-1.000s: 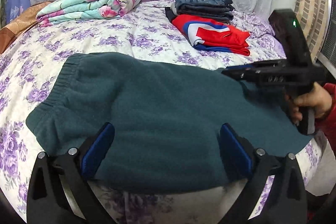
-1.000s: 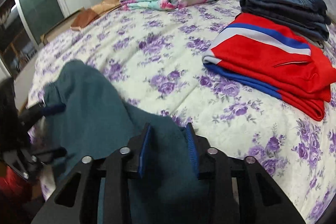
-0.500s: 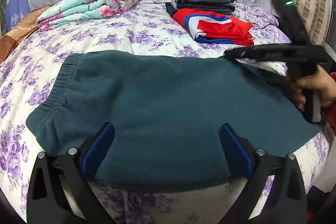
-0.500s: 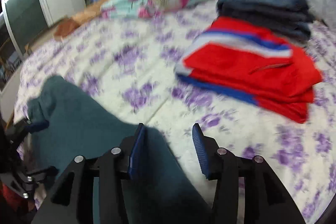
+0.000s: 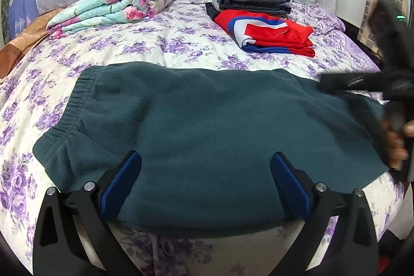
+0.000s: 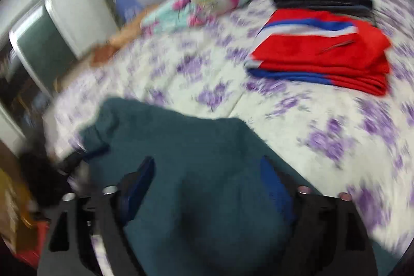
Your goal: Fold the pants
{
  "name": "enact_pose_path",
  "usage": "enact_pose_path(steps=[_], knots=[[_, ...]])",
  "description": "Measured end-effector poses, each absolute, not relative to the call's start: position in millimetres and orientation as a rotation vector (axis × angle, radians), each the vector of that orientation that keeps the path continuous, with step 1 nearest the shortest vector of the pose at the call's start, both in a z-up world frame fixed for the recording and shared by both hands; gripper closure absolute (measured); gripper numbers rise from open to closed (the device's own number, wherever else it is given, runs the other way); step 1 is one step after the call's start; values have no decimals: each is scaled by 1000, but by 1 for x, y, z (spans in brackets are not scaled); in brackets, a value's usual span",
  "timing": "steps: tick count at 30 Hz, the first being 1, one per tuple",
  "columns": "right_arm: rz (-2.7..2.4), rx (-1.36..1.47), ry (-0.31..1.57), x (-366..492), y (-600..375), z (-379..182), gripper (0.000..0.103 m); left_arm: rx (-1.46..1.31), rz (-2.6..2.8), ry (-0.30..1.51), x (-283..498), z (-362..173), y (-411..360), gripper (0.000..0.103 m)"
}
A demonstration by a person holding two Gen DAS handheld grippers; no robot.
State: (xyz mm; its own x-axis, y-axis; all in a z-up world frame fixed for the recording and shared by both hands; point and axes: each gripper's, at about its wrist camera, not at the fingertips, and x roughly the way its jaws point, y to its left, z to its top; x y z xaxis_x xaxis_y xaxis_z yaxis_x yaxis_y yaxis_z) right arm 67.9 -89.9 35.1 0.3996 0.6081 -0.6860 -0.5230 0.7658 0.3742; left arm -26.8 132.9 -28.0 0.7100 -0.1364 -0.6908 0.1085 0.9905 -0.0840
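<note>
Across the near edge of the bed (image 5: pixel 181 48), soft, limp teal pants (image 5: pixel 207 126) are spread, best taken at the waistband, beneath the wide-spread left gripper (image 5: pixel 205 180) and the opening, empty right gripper (image 6: pixel 207 185).

Black tongs (image 5: pixel 205 183) — blue pads (image 5: pixel 120 184), silver screws

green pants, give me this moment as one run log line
green pants: flat on bed | left gripper: open over near edge | right gripper: jaws opening, cloth between, unpinched | next: likely regrasp
</note>
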Motion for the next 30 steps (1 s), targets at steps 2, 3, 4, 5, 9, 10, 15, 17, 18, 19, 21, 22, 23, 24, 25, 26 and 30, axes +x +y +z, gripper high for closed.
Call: enact_pose_path(steps=[2, 3, 4, 5, 9, 10, 15, 17, 18, 19, 21, 22, 23, 24, 25, 26, 30], knots=[[760, 190, 869, 49, -120, 39, 3, -34, -133, 770, -27, -28, 132, 5], [764, 214, 869, 43, -132, 34, 3, -33, -132, 771, -27, -28, 132, 5], [753, 223, 892, 41, -140, 26, 3, -32, -131, 771, -27, -29, 132, 4], [735, 232, 942, 43, -146, 13, 3, -31, -130, 771, -26, -29, 132, 5], [784, 394, 932, 46, -180, 10, 4, -27, -124, 773, -26, -29, 131, 5], [769, 418, 927, 41, -188, 17, 4, -22, -122, 775, -26, -29, 131, 5], [635, 467, 780, -6, -279, 37, 4, -16, -121, 774, -27, -29, 130, 5], [461, 541, 792, -12, -341, 23, 4, -20, -122, 772, -27, -29, 130, 5], [413, 597, 789, -17, -366, 16, 18, -22, -124, 771, -27, -29, 130, 4], [424, 688, 748, -25, -396, 12, 30, -25, -127, 769, -28, -28, 131, 5], [303, 828, 647, -53, -453, 16, 28, -29, -127, 768, -28, -28, 131, 5], [208, 841, 584, -70, -473, 24, 18, -28, -126, 768, -28, -28, 131, 5], [116, 836, 520, -89, -489, 32, 9, -27, -126, 768, -28, -28, 131, 4], [13, 831, 464, -112, -505, 40, 3, -27, -125, 767, -28, -28, 131, 5], [-22, 839, 435, -127, -513, 44, 3, -28, -125, 766, -28, -28, 131, 5], [-13, 853, 426, -139, -521, 44, 3, -31, -125, 765, -28, -28, 132, 5], [113, 957, 510, -169, -513, 23, 3, -37, -123, 761, -29, -28, 133, 5]])
